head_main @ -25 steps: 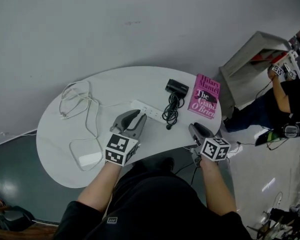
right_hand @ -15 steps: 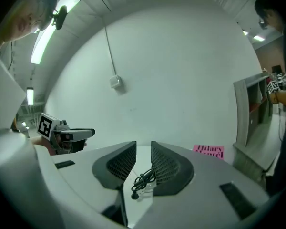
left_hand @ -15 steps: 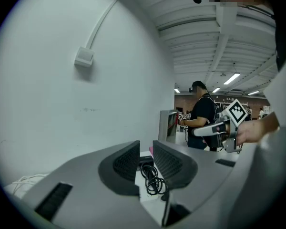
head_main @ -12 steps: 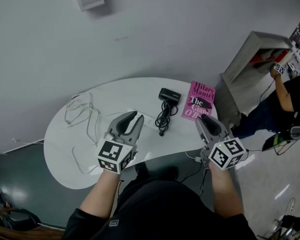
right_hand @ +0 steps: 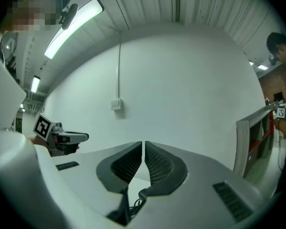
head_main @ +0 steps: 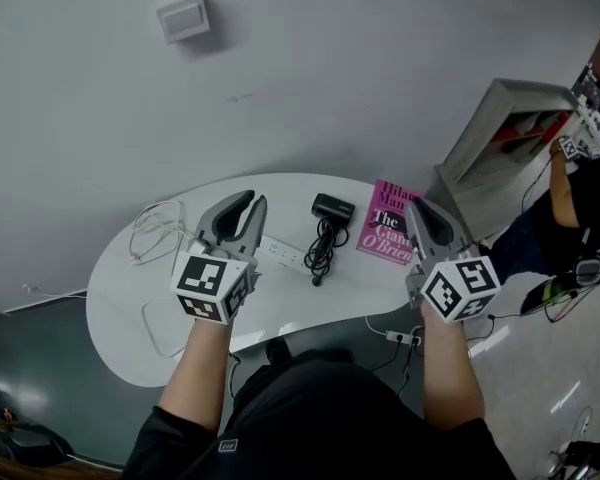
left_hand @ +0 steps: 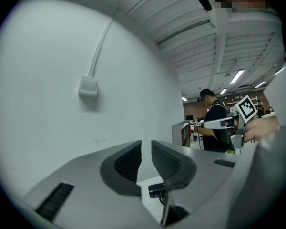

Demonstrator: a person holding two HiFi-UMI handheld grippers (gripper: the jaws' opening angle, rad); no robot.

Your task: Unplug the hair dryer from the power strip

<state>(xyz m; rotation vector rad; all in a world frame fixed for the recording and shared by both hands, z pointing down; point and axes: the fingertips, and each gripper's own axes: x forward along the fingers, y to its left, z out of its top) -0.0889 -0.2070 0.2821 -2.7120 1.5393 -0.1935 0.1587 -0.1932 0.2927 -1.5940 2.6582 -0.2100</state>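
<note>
Along the wall-side edge of the pale oval worktop (head_main: pixel 110 298) lie one black hair dryer (head_main: pixel 332 208), one white power strip (head_main: pixel 280 252) and one pink book (head_main: pixel 384 230). The dryer sits near the middle of that back edge, and its single black cord (head_main: pixel 320 246) is coiled in front of it, running toward the near edge. The strip lies just left of the coil, with its left part hidden behind the left gripper (head_main: pixel 247 201). Whether the plug sits in a socket cannot be made out. The book lies at the right end, its far corner close to the rim and its near side covered by the right gripper (head_main: pixel 417 209).

Loose white cable (head_main: pixel 152 230) loops over the left end, reaching toward the near-left edge.

Two grippers hang above the near half, one on each side of the dryer and well apart from each other. Both have just been closing. The left fingers (left_hand: pixel 128 163) stand narrowly apart with nothing between them. The right fingers (right_hand: pixel 157 163) are drawn together on nothing.

Bare worktop lies between the coil and the near edge. The back edge sits close to the grey wall (head_main: pixel 380 58), and a grey cabinet (head_main: pixel 495 128) stands beyond the right end.
</note>
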